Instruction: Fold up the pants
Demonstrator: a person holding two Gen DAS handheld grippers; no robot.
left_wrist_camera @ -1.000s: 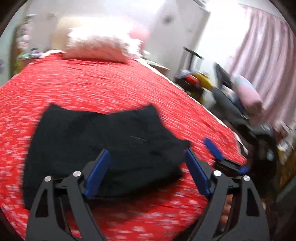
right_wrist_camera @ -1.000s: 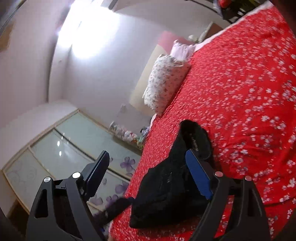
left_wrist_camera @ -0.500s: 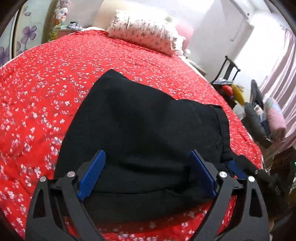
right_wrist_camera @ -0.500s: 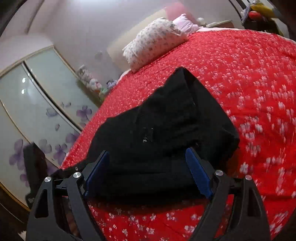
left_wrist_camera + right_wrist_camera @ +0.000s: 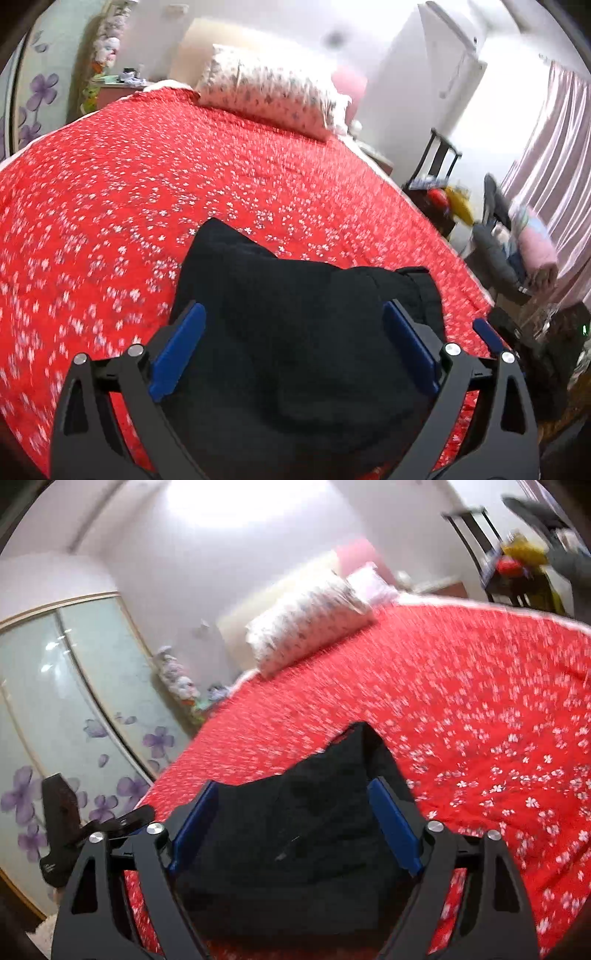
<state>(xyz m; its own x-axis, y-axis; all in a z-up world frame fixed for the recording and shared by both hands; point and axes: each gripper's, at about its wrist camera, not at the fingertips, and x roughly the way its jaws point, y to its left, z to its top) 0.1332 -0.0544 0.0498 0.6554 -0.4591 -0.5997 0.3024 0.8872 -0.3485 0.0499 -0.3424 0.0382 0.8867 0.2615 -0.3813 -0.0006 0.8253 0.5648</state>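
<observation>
Standing wide, left gripper point(image 5: 291, 339) has just been opening; its blue pads point(image 5: 177, 350) clear the black pants point(image 5: 295, 350) beneath. Right gripper point(image 5: 295, 812), just been closing, remains apart over them. Pants lie folded on red floral bedspread point(image 5: 110, 206).

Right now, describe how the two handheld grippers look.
Both match: the left gripper and right gripper each have two black, angular fingers with triangular cutouts and round silver screws at the pivots. The jaws carry long flat blue pads on their inner faces. No cables, markings or sleeves show.
</observation>
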